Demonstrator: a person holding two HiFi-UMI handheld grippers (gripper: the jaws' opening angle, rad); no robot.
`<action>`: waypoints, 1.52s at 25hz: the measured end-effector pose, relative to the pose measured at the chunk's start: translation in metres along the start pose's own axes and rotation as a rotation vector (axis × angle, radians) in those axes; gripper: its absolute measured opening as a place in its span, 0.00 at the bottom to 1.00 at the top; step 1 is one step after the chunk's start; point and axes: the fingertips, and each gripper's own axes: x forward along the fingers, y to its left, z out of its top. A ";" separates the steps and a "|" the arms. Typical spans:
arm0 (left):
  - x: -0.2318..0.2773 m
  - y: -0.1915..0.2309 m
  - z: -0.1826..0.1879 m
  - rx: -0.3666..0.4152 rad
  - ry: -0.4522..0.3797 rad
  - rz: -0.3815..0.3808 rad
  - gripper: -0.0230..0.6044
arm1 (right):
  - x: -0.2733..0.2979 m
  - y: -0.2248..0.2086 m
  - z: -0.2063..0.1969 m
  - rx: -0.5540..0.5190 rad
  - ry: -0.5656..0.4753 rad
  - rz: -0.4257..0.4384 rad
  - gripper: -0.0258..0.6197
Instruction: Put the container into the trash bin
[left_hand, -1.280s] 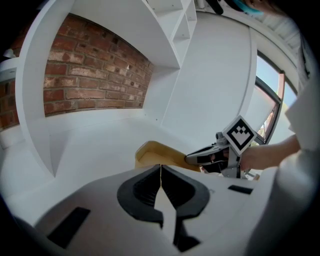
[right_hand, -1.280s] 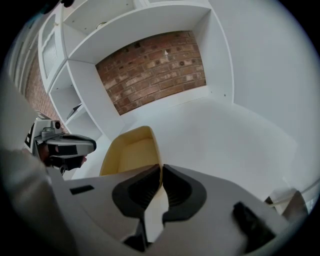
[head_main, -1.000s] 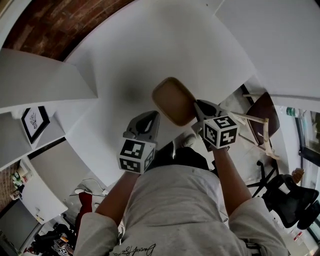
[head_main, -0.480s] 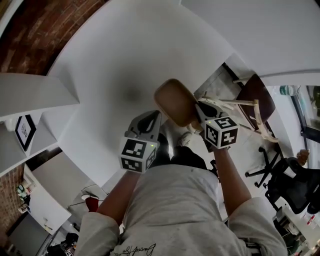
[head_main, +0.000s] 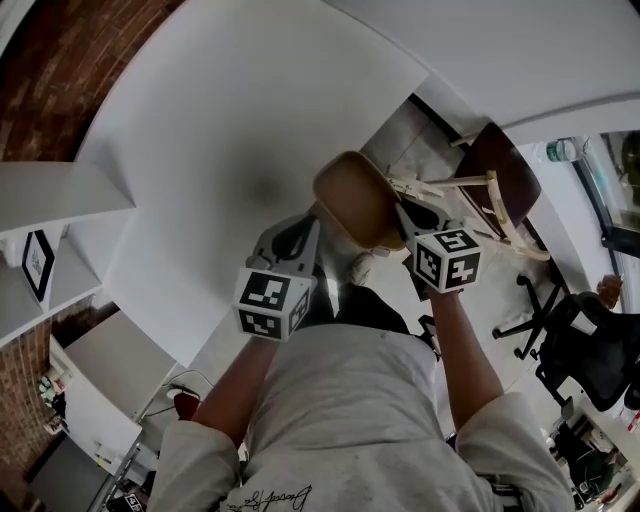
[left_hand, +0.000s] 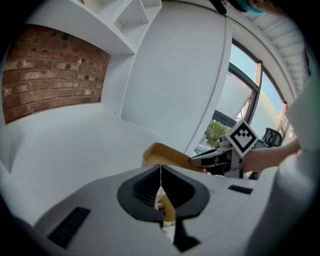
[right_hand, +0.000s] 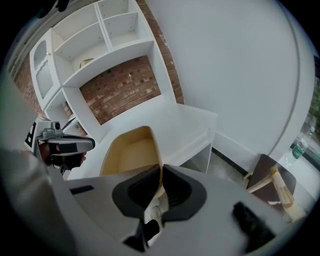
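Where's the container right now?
The container is held up at the head view's centre, its rim pinched in the right tool, the left tool close at its lower left, white counter behind.

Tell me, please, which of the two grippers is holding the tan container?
The right gripper: its jaws pinch the rim of the shallow, rounded tan container, whereas the left gripper beside it is shut on nothing.

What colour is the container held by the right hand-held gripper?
Plain tan brown. The container shows best in the right gripper view.
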 end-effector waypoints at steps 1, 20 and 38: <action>0.002 -0.006 -0.001 0.002 0.000 -0.005 0.07 | -0.005 -0.005 -0.004 0.005 -0.003 -0.005 0.10; 0.033 -0.126 -0.025 0.095 0.048 -0.096 0.07 | -0.102 -0.082 -0.084 0.124 -0.056 -0.090 0.10; 0.056 -0.193 -0.050 0.162 0.118 -0.209 0.07 | -0.144 -0.119 -0.137 0.217 -0.075 -0.135 0.10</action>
